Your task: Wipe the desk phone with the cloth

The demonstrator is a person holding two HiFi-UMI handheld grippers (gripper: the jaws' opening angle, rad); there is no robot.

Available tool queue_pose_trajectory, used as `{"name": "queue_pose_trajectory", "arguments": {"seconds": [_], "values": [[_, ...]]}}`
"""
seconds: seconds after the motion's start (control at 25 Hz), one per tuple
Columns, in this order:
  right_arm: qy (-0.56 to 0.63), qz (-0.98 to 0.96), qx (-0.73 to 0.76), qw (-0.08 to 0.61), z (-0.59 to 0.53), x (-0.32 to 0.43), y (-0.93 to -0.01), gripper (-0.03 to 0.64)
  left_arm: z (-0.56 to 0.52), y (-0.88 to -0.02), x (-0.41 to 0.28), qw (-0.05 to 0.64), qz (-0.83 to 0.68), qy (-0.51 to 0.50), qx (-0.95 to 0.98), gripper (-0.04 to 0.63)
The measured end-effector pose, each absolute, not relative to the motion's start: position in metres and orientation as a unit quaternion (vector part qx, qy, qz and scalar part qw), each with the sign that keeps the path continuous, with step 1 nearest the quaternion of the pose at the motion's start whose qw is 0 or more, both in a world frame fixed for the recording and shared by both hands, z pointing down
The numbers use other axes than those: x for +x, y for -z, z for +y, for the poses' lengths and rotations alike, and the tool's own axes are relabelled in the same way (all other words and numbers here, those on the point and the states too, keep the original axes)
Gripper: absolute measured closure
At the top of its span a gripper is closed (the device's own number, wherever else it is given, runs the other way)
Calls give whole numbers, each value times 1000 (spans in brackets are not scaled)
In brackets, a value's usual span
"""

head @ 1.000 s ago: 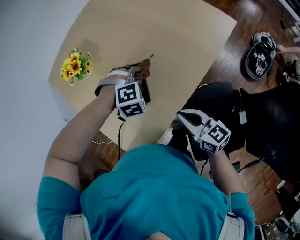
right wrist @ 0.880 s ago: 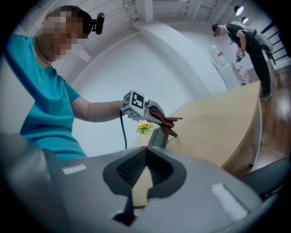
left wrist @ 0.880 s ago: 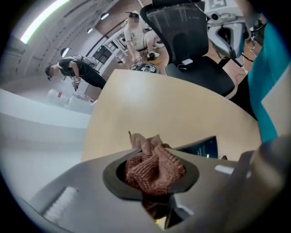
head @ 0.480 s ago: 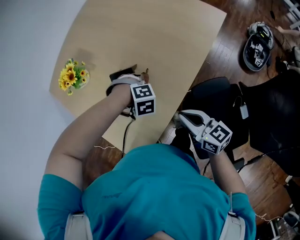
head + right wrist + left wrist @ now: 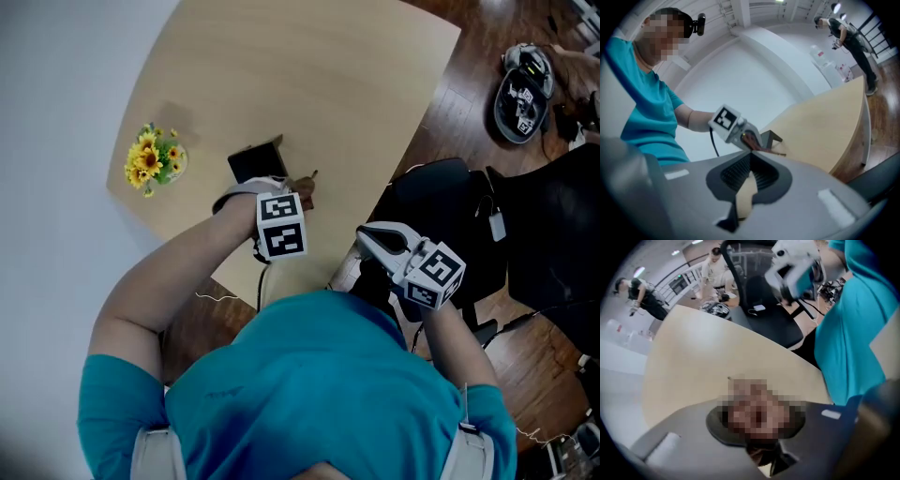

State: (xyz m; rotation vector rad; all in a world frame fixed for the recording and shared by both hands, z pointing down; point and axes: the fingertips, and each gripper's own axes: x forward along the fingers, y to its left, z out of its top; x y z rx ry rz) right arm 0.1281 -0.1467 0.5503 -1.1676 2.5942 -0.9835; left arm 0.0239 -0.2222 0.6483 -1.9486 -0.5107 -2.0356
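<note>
Left tongs [image 5: 296, 186] have drawn back toward the near edge of the desk [image 5: 319, 75] since half a second ago. The desk phone [image 5: 256, 161] is now uncovered, just beyond them. Left tongs are clenched on the brown cloth [image 5: 307, 188], which trails just right of the phone. Right tongs [image 5: 364, 234] are pressed together and empty, off the desk edge, well apart from the phone.

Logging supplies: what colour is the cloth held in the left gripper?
Reddish brown cloth, clearest in the right gripper view.
</note>
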Motion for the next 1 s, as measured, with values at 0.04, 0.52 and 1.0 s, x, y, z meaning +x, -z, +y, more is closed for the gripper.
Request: {"name": "queue_pose_trajectory", "arguments": {"seconds": [0.04,0.52,1.0], "values": [[327,859,-389,66,-148,129,-552,614,-245,-632,37,135,-161,694,-689,485],[342,849,-398,68,-145,141,-563,614,-378,-618,78,-110,-95,679,-720,482],[354,840,-406,61,-140,148,-573,614,-417,-667,81,-100,2,653,-751,482]]}}
